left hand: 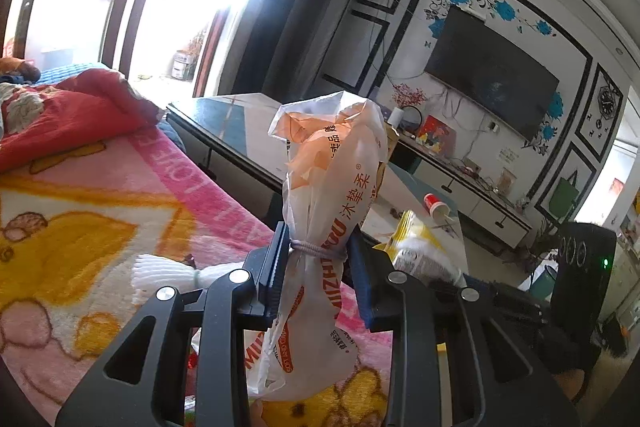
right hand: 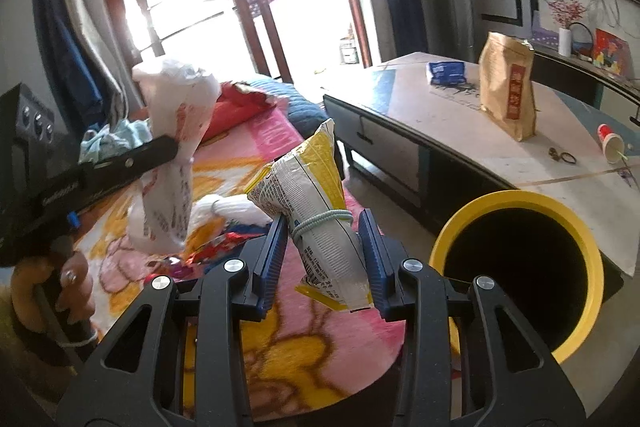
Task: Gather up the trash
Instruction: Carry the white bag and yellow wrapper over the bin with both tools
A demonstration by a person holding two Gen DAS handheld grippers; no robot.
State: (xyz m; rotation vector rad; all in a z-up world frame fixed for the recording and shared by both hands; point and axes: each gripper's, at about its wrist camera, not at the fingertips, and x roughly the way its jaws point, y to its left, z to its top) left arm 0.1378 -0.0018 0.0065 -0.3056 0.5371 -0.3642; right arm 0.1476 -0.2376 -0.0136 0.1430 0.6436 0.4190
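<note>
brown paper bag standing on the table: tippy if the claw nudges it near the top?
Probably. The brown paper bag stands tall on a narrow base on the table, so a high push would likely topple it. Its creased sides suggest thin, crushable paper. Weight cannot be judged.

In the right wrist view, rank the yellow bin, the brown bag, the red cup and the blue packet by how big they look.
1. yellow bin, by far the largest, though also nearest the camera.
2. brown bag.
3. blue packet and red cup: too alike to rank, and both lie far off on the table.
</note>
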